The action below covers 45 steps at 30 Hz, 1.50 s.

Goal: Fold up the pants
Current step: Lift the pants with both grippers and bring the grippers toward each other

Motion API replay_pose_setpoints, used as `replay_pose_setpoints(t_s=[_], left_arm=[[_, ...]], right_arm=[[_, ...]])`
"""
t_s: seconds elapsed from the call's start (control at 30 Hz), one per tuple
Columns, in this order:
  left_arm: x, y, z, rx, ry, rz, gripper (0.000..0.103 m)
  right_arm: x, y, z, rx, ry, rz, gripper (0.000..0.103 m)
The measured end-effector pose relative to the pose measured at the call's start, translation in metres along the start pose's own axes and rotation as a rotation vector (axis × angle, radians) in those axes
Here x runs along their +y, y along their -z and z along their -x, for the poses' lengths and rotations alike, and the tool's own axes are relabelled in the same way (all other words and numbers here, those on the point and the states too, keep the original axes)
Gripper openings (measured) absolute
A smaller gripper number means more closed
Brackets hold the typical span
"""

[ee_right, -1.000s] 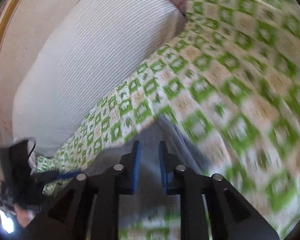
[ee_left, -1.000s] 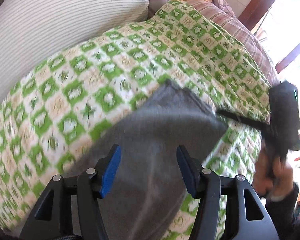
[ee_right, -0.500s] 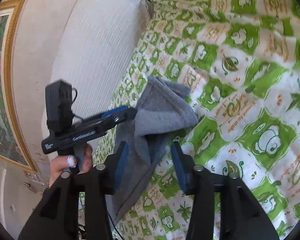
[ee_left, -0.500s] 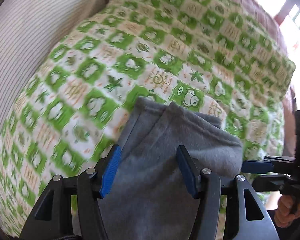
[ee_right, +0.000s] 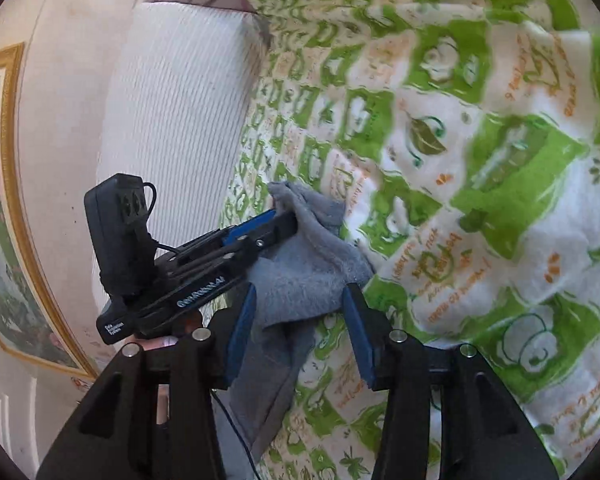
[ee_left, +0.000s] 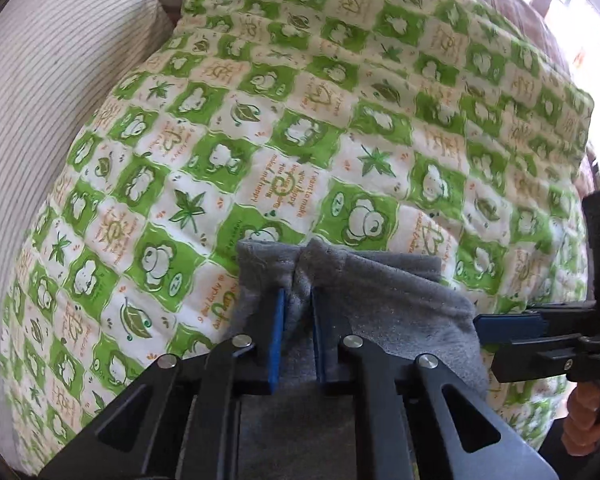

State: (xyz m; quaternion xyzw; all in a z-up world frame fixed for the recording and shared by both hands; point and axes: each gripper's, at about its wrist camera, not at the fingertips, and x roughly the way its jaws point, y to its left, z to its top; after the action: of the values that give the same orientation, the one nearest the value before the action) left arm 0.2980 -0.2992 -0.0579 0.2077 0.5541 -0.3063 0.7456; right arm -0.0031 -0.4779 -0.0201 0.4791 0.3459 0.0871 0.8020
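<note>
Two grippers work one gray pants [ee_left: 364,304] bundle on the quilt [ee_left: 284,128] of a bed. Left gripper [ee_left: 296,320]: jaws closing, nearly together, a ridge of the gray cloth pinched between the blue pads at the bundle's far edge, toward 12 o'clock in the left view. Right gripper [ee_right: 300,320]: jaws partway apart, straddling the near corner of the cloth, pads not pressing it as far as the right view shows. In that view the pants sit center, the left gripper coming in from 9 o'clock and biting the far tip at about 11 o'clock. Striped cushion [ee_left: 52,92] lies at 10 o'clock, clear of the cloth. A hand [ee_left: 584,416] shows at 4 o'clock in the left view under the right tool.

Progress, judged: pants already look doubled over into a short thick stack, so early folds seem done. Left: carry the pinched edge over for another fold, flatten, square up the edges. Lower part of the garment is hidden behind the tools, so total fold count can't be told.
</note>
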Motion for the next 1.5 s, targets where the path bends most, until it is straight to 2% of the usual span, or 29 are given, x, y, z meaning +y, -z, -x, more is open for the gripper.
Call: replay_pose_setpoints(t_s=[0.07, 0.17, 0.3, 0.33, 0.43, 0.5, 0.57, 0.6, 0.63, 0.67, 0.7, 0.73, 0.8, 0.9, 1.1, 1.33, 1.5], left_arm=[[0.012, -0.004, 0.008, -0.026, 0.017, 0.055, 0.009], [0.027, -0.006, 0.015, -0.050, -0.004, 0.095, 0.009], [0.036, -0.006, 0.014, -0.038, 0.038, 0.100, 0.011], [0.033, -0.007, 0.013, -0.033, 0.025, 0.090, 0.016], [0.028, -0.007, 0.012, -0.020, 0.005, 0.074, 0.026], [0.022, -0.009, 0.005, -0.008, -0.037, 0.081, 0.061], [0.028, -0.003, 0.002, -0.010, -0.083, 0.100, 0.061], [0.032, -0.003, -0.003, -0.004, -0.061, 0.120, 0.059], [0.037, -0.002, -0.008, -0.003, -0.017, 0.137, 0.057], [0.039, 0.002, -0.010, -0.012, 0.022, 0.145, 0.045], [0.040, 0.004, -0.011, -0.019, 0.051, 0.146, 0.027], [0.038, 0.005, -0.010, -0.028, 0.089, 0.143, 0.022], [0.032, 0.009, -0.006, -0.038, 0.088, 0.114, 0.014], [0.027, 0.016, 0.011, -0.064, 0.103, 0.101, 0.011], [0.041, 0.041, 0.080, -0.199, 0.145, 0.135, 0.011], [0.073, 0.106, 0.152, -0.344, 0.188, 0.233, 0.011], [0.083, 0.159, 0.182, -0.425, 0.205, 0.317, 0.011]], right_arm=[[0.002, 0.000, 0.001, 0.002, 0.000, -0.005, 0.048], [0.000, 0.003, -0.002, 0.041, -0.010, -0.031, 0.053], [0.006, 0.008, -0.005, 0.056, -0.013, -0.019, 0.056], [0.009, 0.007, -0.008, 0.057, -0.014, -0.007, 0.060], [0.014, 0.001, -0.022, 0.065, 0.011, 0.029, 0.062], [0.015, -0.005, -0.031, 0.060, 0.040, 0.038, 0.062], [0.021, -0.012, -0.039, 0.045, 0.034, 0.062, 0.061], [0.024, -0.014, -0.044, 0.044, 0.053, 0.084, 0.061], [0.024, -0.015, -0.048, 0.043, 0.063, 0.096, 0.056], [0.025, -0.015, -0.052, 0.047, 0.058, 0.105, 0.044], [0.024, -0.015, -0.055, 0.055, 0.054, 0.113, 0.036], [0.022, -0.015, -0.056, 0.059, 0.055, 0.114, 0.020], [0.022, -0.016, -0.052, 0.056, 0.041, 0.129, 0.017], [0.038, -0.009, -0.044, 0.045, 0.030, 0.197, 0.015], [0.093, 0.018, -0.031, 0.052, -0.030, 0.366, 0.015], [0.154, 0.065, -0.028, 0.118, -0.107, 0.516, 0.015], [0.188, 0.105, -0.036, 0.197, -0.151, 0.598, 0.015]])
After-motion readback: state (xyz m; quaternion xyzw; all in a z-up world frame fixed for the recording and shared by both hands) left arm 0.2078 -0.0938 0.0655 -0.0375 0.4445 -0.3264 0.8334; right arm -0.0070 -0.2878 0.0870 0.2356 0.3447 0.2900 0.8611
